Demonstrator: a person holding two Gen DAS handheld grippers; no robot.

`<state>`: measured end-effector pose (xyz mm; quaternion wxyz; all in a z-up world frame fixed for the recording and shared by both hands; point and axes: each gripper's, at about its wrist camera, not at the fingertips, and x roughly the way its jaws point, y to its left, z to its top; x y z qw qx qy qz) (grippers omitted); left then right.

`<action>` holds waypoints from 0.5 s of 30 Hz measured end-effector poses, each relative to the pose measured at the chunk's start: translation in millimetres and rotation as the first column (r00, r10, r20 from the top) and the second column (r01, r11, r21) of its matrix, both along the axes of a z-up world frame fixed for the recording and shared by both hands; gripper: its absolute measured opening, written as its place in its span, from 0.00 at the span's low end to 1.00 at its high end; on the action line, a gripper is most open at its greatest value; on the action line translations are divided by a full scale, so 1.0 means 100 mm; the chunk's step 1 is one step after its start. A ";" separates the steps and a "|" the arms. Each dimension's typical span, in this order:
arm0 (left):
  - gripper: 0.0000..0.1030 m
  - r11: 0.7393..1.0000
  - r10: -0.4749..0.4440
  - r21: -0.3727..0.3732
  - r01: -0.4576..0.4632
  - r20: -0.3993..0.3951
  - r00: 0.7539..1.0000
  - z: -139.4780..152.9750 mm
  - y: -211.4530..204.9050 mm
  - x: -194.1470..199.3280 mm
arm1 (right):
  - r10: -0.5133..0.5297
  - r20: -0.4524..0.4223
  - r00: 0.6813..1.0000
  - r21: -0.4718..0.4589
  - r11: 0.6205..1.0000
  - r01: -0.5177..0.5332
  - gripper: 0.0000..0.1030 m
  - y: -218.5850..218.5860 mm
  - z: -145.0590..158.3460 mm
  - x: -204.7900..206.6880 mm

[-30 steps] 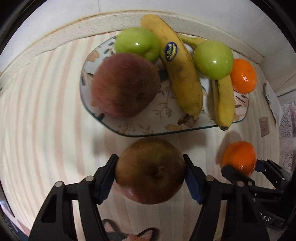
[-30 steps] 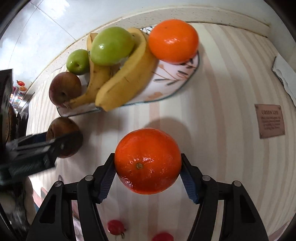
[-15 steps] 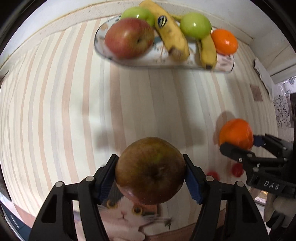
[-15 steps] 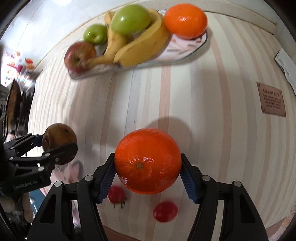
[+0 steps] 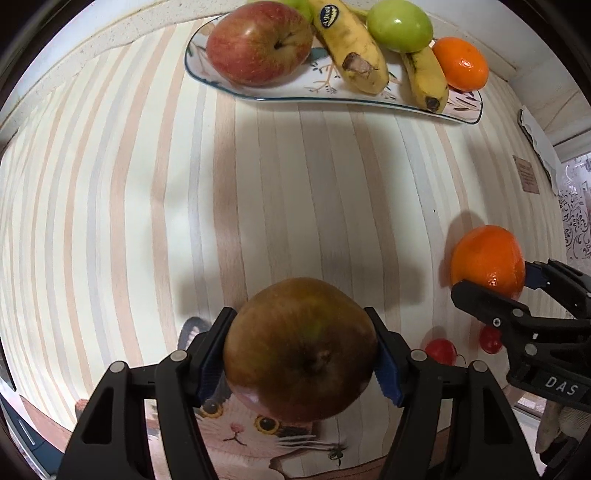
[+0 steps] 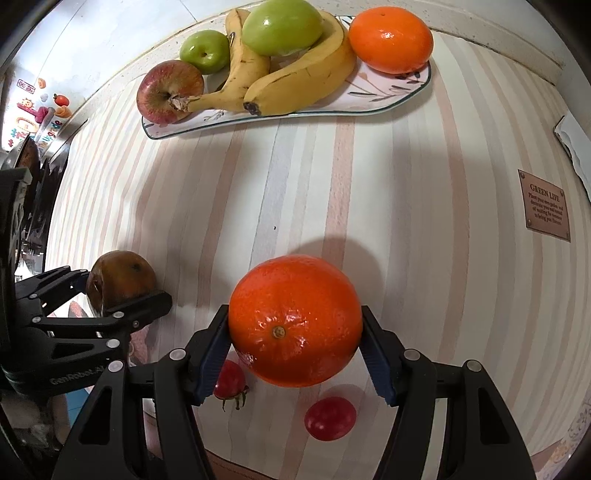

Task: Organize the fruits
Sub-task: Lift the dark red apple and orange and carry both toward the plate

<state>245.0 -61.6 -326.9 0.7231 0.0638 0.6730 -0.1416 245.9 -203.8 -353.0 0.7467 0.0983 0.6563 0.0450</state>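
My left gripper (image 5: 301, 350) is shut on a brown-red apple (image 5: 299, 347), held above the striped tabletop near its front edge. My right gripper (image 6: 295, 325) is shut on an orange (image 6: 295, 319), held beside it; the orange also shows in the left wrist view (image 5: 487, 254), and the apple in the right wrist view (image 6: 120, 278). A floral plate (image 5: 332, 94) at the far edge holds a red apple (image 5: 258, 40), two bananas (image 5: 351, 48), two green apples (image 6: 280, 26) and another orange (image 6: 391, 38).
Two small red tomatoes (image 6: 330, 419) (image 6: 229, 380) lie on the table under the right gripper. A cat picture (image 5: 251, 424) is at the front edge. A brown label (image 6: 546, 210) is on the right. A wall runs behind the plate.
Both grippers have pulled back from the plate toward the table's front edge, each keeping its fruit. The plate now sits far ahead.
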 end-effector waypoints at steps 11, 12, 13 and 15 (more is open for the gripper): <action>0.63 0.999 0.032 -0.021 -0.032 0.002 0.999 0.03 0.05 0.08 | 0.004 0.007 1.000 -0.006 1.000 -0.004 0.66 0.00 -0.03 0.01; 0.63 0.999 0.035 -0.025 -0.035 0.003 0.999 0.05 0.11 0.08 | 0.002 0.008 1.000 -0.005 1.000 -0.002 0.66 0.00 -0.02 0.00; 0.63 0.999 0.037 -0.029 -0.037 0.008 0.999 0.07 0.14 0.10 | -0.001 0.008 1.000 -0.002 1.000 0.001 0.66 0.00 -0.02 0.00; 0.63 0.999 0.034 -0.035 -0.033 0.028 0.999 0.14 0.17 0.13 | -0.011 0.010 1.000 0.013 1.000 0.010 0.66 -0.02 -0.01 -0.02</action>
